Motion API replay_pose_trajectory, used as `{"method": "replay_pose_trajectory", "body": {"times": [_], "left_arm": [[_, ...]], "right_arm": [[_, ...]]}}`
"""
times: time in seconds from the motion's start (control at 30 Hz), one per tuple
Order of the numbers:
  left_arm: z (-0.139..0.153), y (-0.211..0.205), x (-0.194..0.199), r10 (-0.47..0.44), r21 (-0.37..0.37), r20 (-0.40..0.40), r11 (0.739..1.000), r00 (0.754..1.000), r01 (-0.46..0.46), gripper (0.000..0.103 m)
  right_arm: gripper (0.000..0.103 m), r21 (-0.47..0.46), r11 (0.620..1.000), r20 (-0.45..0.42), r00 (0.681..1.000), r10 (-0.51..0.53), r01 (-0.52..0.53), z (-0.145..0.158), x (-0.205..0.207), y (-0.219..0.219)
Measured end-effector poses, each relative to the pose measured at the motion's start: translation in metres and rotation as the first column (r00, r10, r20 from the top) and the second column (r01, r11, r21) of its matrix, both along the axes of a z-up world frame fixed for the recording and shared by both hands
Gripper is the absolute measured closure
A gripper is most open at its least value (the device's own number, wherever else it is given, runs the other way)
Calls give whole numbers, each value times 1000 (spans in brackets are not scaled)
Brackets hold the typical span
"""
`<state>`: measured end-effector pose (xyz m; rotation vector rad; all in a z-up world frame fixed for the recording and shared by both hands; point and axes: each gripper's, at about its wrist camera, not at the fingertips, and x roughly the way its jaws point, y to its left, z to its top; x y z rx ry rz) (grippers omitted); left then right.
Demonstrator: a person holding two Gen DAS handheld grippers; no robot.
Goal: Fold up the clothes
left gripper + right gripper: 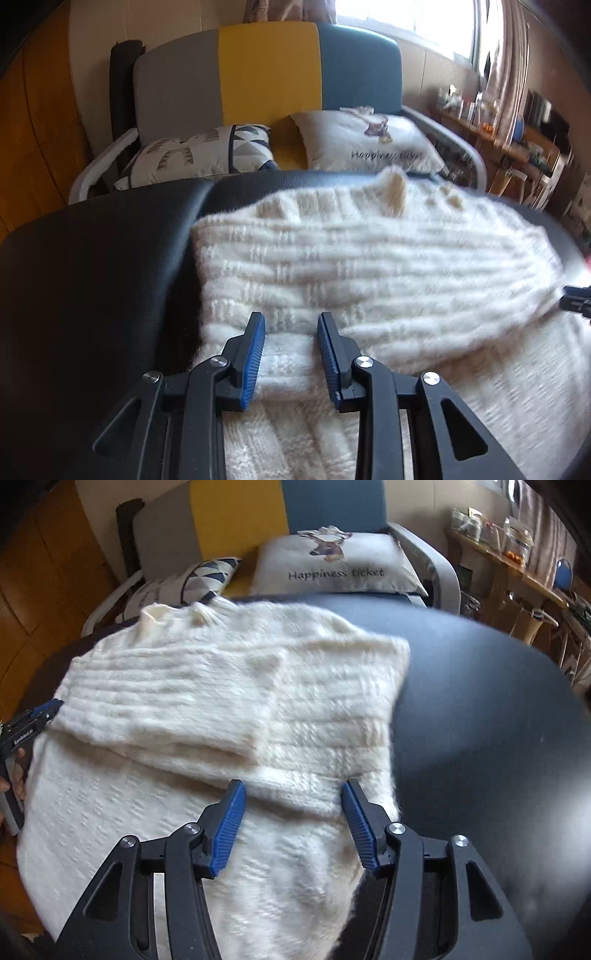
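Biggest thing in my feeds is the dark padded surface (480, 709) that everything sits on, with a colour-block armchair (269, 74) (grey, yellow and blue panels) right behind it. Two cushions are on that chair: a patterned cushion (207, 151) on the left and a white cushion (332, 568) that reads "Happiness ticket".

The white knit sweater (221, 709) is spread flat on the dark surface, collar towards the chair, and a sleeve (162, 701) is folded across the body so the cuff lies near the middle.

My right gripper (293, 794) hangs over the near right part of the sweater. Its blue pads (229, 823) are spread apart with knit showing between them but not pinched, so it has let go.

The left gripper (291, 325) sits at the sweater's left edge, over a fold of the knit. Its pads are apart, with fabric in the gap; from this angle I can't tell whether they're actually pinching it. In the right wrist view it pokes in from the left edge, with a bit of the hand (16, 771) holding it.
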<state>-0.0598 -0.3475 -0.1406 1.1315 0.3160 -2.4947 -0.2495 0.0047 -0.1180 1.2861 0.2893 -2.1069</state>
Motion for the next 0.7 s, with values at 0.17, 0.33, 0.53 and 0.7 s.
{"method": "replay_pose_trajectory", "body": {"times": [0.17,0.33,0.53,0.7], "left_arm": [[25,-12,-40,-48,82,-87,995,995,55,74],[18,-6,-108,-88,48,-19,995,996,89,74],[-7,0,-161,-160,32,82,987,984,158,74],[-24,0,-171,-149,24,88,989,985,148,72]], "right_arm": [[45,-123,981,-91,986,141,-152,44,-10,-46],[45,-122,949,-86,955,283,-292,34,-27,-122],[45,-92,954,-39,959,281,-284,0,-66,-165],[45,-78,962,14,964,265,-263,-20,-86,-171]]}}
